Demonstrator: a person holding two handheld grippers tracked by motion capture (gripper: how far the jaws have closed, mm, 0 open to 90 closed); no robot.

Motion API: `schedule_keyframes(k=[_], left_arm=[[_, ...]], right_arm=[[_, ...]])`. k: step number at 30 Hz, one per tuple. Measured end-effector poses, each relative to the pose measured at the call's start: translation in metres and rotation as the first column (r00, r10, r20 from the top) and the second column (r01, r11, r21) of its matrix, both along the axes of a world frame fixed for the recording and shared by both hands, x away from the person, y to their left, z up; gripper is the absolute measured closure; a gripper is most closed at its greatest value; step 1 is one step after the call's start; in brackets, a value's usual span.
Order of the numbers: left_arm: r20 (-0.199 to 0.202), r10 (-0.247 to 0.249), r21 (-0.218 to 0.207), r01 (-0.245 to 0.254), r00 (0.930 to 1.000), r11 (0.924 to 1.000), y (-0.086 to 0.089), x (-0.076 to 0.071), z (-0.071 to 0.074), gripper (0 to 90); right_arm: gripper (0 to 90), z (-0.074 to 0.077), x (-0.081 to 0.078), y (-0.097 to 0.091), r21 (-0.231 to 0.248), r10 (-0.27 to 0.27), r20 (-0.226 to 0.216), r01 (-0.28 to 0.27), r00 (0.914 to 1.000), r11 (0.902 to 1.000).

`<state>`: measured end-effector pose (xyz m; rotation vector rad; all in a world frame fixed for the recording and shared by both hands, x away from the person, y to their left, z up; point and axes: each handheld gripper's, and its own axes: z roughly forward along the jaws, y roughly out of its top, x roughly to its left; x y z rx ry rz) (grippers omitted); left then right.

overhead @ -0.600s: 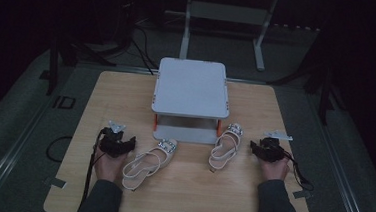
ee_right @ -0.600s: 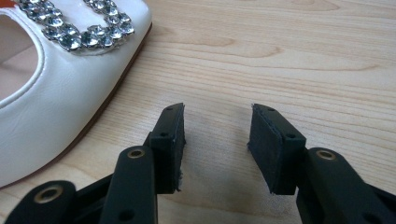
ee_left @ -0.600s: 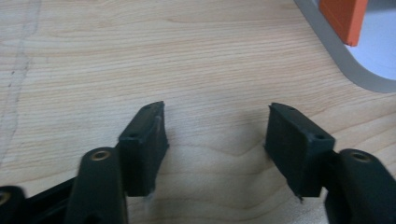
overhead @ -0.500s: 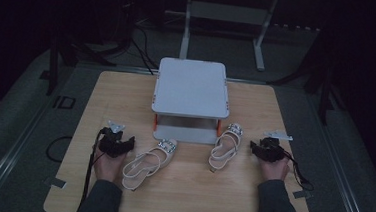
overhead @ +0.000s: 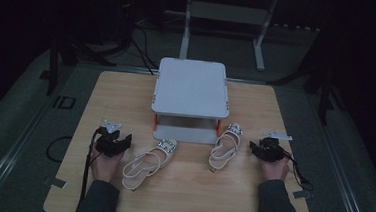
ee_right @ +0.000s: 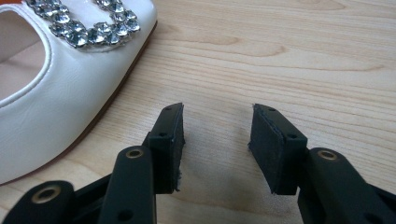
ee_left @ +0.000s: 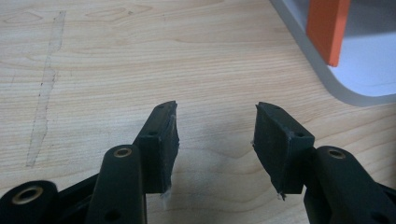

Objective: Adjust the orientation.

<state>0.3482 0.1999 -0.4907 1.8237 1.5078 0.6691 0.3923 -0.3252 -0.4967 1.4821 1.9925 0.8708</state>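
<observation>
Wooden table (overhead: 126, 96): 2 white sandals (overhead: 148, 162) (overhead: 225, 147), toes toward shelf (overhead: 191, 86).

1. The left gripper (overhead: 114, 144) lies at the same spot on the desk (overhead: 127, 91) as in the earlier high views.
2. The right gripper (overhead: 267, 149) shows no shift either.
3. Both sandals (overhead: 148, 162) keep their places; nothing visibly changed.

The worktop (overhead: 126, 96) is pale wood with a fine grain. A light grey two-tier stand (overhead: 191, 86) has orange legs (overhead: 155, 119). Both sandals (overhead: 148, 162) (overhead: 225, 147) are white with silvery rhinestone buckles. Each gripper (overhead: 115, 142) (overhead: 263, 148) is black.
</observation>
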Motion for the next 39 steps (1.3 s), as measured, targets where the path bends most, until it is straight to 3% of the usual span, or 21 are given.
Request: schedule_keyframes(k=[7,20,29,34,39], left_arm=[[0.001,-0.008,-0.008,0.008,1.0,0.9999,0.002,-0.003,0.008,49.1],[0.051,-0.062,-0.03,0.064,0.9968,0.9975,0.001,-0.016,0.037,48.9],[0.07,-0.147,-0.034,0.15,0.9866,0.9881,-0.008,-0.03,0.059,48.8],[0.072,-0.176,-0.037,0.179,0.9817,0.9831,-0.013,-0.036,0.065,48.7],[0.055,-0.224,-0.041,0.227,0.973,0.9731,-0.019,-0.042,0.069,48.7]], right_arm=[[54.3,0.0,0.0,0.0,-0.001,0.003,-0.002,-0.003,1.0,1.0],[54.7,0.0,0.0,0.001,-0.008,0.007,0.0,-0.007,1.0,0.9999],[54.3,0.001,0.0,0.0,-0.007,0.01,-0.002,-0.01,0.9999,0.9999],[54.2,0.001,0.0,0.0,-0.007,0.011,-0.002,-0.011,0.9999,0.9999],[53.9,0.001,0.0,0.0,-0.009,0.011,-0.001,-0.011,0.9999,0.9999]])
